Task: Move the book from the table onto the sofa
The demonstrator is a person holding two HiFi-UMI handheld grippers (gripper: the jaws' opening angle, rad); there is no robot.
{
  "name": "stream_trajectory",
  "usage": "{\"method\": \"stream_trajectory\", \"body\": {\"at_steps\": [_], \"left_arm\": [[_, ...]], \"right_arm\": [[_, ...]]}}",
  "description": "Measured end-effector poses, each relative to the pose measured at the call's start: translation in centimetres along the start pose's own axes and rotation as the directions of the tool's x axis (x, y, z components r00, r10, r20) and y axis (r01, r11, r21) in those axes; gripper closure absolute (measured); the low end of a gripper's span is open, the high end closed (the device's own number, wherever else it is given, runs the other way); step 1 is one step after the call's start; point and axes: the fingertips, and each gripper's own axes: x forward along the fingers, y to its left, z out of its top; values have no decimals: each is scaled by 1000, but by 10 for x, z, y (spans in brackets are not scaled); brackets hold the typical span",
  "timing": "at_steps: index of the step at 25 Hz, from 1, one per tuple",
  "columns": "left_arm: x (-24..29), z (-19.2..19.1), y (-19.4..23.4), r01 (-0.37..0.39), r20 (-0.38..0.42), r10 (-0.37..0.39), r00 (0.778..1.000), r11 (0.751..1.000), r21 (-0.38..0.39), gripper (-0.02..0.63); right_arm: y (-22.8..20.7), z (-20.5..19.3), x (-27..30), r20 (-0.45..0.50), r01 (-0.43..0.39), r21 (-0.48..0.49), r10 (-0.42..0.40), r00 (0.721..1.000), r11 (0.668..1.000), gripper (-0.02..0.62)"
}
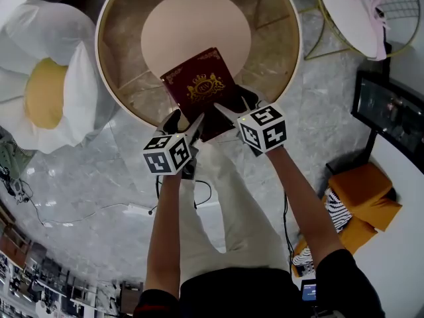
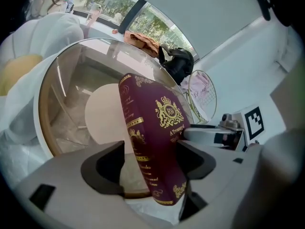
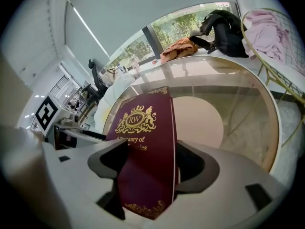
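Observation:
A dark red book (image 1: pixel 199 88) with a gold crest lies on the round glass table (image 1: pixel 99 45), its near end over the table's front edge. My left gripper (image 1: pixel 187 121) stands open around the book's near left corner. In the left gripper view the book (image 2: pixel 159 128) sits between the jaws of the left gripper (image 2: pixel 151 163), with a gap on the spine side. My right gripper (image 1: pixel 235 106) stands open around the near right corner. In the right gripper view the book (image 3: pixel 143 142) runs between the wide jaws of the right gripper (image 3: pixel 152 163).
A big white flower-shaped cushion (image 1: pixel 46 91) with a yellow centre sits left of the table. A wire side table with pink cloth (image 1: pixel 358 12) stands at the back right. A black screen (image 1: pixel 391 111) and an orange thing (image 1: pixel 364 197) are at right. A cable (image 1: pixel 99 211) crosses the marble floor.

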Motion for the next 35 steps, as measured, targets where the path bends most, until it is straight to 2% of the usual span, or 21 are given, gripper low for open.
{"method": "stream_trajectory", "body": {"at_steps": [7,13,23,35], "left_arm": [[6,-1,-7,31,-68,-30,997,1000,3,268],[6,-1,-7,21,-55,-21,998,1000,2,268],[4,0,-8,21,-86,-21,996,1000,1,274],[-16,15,-17,10,-84,-4,996,997,75,290]], "right_arm": [[0,-2,4,-30,-86,59,88,996,995,276],[0,-2,6,-49,-112,60,115,992,992,276],[0,0,3,-87,-104,45,108,990,994,278],[15,11,-13,-67,-96,34,98,993,995,281]]}}
